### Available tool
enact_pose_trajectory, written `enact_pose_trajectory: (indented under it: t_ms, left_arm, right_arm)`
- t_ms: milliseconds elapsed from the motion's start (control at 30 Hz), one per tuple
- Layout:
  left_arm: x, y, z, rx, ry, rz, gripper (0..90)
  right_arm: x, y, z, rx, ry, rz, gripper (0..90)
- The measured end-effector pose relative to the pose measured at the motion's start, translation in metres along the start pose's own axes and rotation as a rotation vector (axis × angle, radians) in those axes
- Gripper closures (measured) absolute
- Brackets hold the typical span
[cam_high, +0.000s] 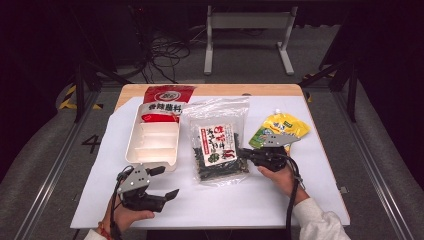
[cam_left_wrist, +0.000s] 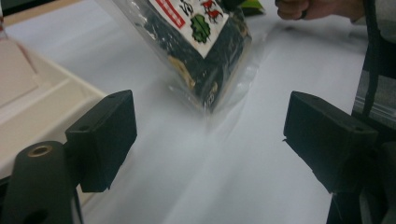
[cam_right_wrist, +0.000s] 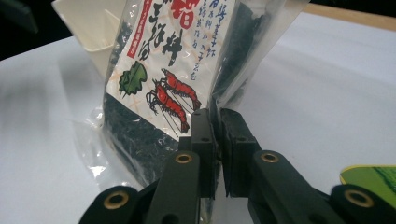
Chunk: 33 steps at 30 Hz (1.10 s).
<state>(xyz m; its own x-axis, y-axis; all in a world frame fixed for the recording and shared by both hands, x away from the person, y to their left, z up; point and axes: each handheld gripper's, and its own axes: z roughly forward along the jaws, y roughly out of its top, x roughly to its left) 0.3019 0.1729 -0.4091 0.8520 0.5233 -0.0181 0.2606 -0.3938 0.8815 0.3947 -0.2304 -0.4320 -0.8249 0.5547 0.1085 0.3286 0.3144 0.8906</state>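
On the white-covered tabletop (cam_high: 240, 200), a clear plastic bag of dark dried seaweed with a red-and-white shrimp label (cam_high: 218, 145) lay between a cream compartmented plastic tray (cam_high: 152, 142) and a yellow-green spouted pouch (cam_high: 280, 129). The right tool (cam_right_wrist: 215, 140), reaching in level from the bag's right, was clamped on its clear side edge; lifting it cleanly probably called for a slow, steady raise that kept the thin film from slipping. The left tool (cam_high: 165, 182) hung near the tray, jaws wide apart, empty.
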Motion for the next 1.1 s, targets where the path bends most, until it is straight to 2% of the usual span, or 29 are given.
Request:
enact_pose_trajectory:
  t_ms: [100,133,200,333,367,433,500,567,600,633,733,767,867,900,967,1000,1067,1100]
  left_arm:
    - [0.002,0.017,0.012,-0.007,-0.012,0.006,16.8]
    - [0.002,0.017,0.012,-0.007,-0.012,0.006,16.4]
    - [0.006,0.030,0.021,-0.023,-0.025,0.004,16.1]
    - [0.014,0.048,0.036,-0.027,-0.033,-0.041,15.6]
    - [0.015,0.051,0.041,-0.020,-0.019,-0.042,15.5]
    - [0.019,0.055,0.049,-0.032,-0.048,-0.076,15.5]
    - [0.021,0.059,0.056,-0.024,-0.022,-0.084,14.8]
    - [0.023,0.062,0.060,-0.026,-0.040,-0.099,14.8]
    - [0.023,0.063,0.062,-0.029,-0.039,-0.100,14.9]
    - [0.023,0.063,0.064,-0.031,-0.066,-0.097,16.8]
    - [0.021,0.065,0.068,-0.029,-0.059,-0.078,20.1]
    - [0.020,0.066,0.070,-0.029,-0.077,-0.075,20.1]
    - [0.019,0.066,0.073,-0.047,-0.100,-0.062,28.1]
    - [0.017,0.065,0.074,-0.062,-0.122,-0.059,36.9]
    - [0.013,0.065,0.076,-0.076,-0.151,-0.005,52.0]
    - [0.011,0.065,0.075,-0.089,-0.164,0.006,58.8]
    - [0.010,0.066,0.071,-0.112,-0.215,0.009,65.8]
    - [0.009,0.066,0.070,-0.119,-0.227,0.015,70.0]
  right_arm:
    - [0.006,-0.003,-0.008,-0.026,0.008,-0.055,85.2]
    - [0.006,-0.003,-0.008,-0.026,0.008,-0.055,85.2]
    - [0.009,-0.006,-0.013,-0.046,0.025,-0.081,85.2]
    - [0.013,-0.007,-0.019,-0.066,0.037,-0.116,85.2]
    - [0.015,-0.007,-0.019,-0.068,0.040,-0.128,85.2]
    - [0.018,-0.007,-0.022,-0.075,0.044,-0.152,85.2]
    - [0.020,-0.007,-0.024,-0.084,0.049,-0.172,85.2]
    - [0.022,-0.008,-0.025,-0.092,0.052,-0.182,85.2]
    - [0.023,-0.008,-0.026,-0.092,0.051,-0.182,85.1]
    - [0.023,-0.008,-0.026,-0.094,0.056,-0.180,85.1]
    - [0.024,-0.008,-0.027,-0.098,0.053,-0.180,85.0]
    - [0.025,-0.008,-0.027,-0.102,0.053,-0.181,85.0]
    - [0.028,-0.007,-0.027,-0.100,0.045,-0.173,84.9]
    - [0.029,-0.007,-0.027,-0.102,0.046,-0.173,84.7]
    - [0.032,-0.006,-0.026,-0.107,0.063,-0.162,84.5]
    - [0.035,-0.005,-0.024,-0.094,0.046,-0.174,84.3]
    - [0.036,-0.005,-0.023,-0.095,0.042,-0.157,83.5]
    - [0.037,-0.005,-0.024,-0.094,0.039,-0.153,82.7]
